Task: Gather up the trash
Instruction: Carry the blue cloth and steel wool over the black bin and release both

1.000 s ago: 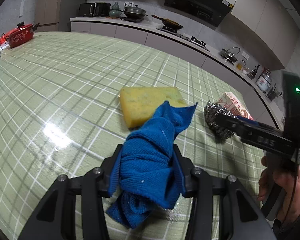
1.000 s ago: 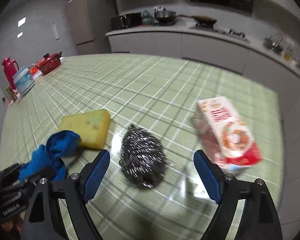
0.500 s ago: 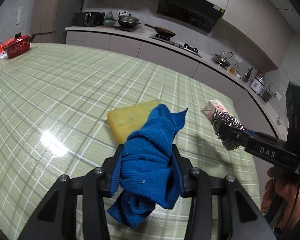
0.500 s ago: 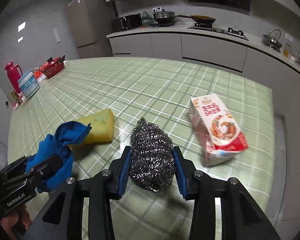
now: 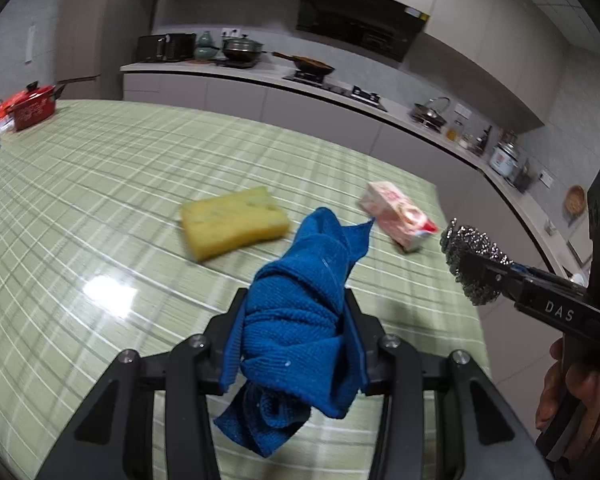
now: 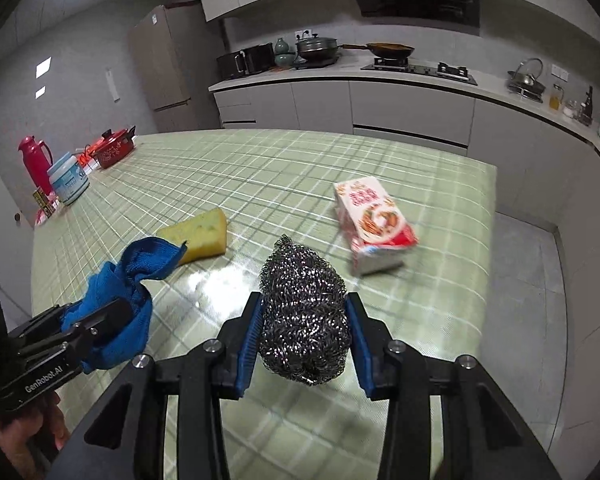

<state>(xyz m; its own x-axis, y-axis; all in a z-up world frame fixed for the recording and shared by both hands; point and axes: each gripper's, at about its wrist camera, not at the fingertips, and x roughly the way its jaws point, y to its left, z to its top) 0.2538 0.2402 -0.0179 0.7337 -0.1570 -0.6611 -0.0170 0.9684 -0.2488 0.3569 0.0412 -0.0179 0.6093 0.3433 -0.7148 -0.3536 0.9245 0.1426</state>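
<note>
My left gripper is shut on a bunched blue cloth, held above the green checked table. The same cloth shows at the left of the right wrist view. My right gripper is shut on a steel wool scourer, its blue pads pressing both sides; the scourer also hangs at the right of the left wrist view. A yellow sponge and a red and white carton lie on the table beyond both grippers.
A red pot, a red flask and a white tub stand at the table's far left end. The table's right edge drops to a grey floor. A kitchen counter with cookware runs along the back wall.
The right gripper closed on the scourer and lifted it off the table. Both grippers rose and drew back, so the sponge and carton now lie farther off.
</note>
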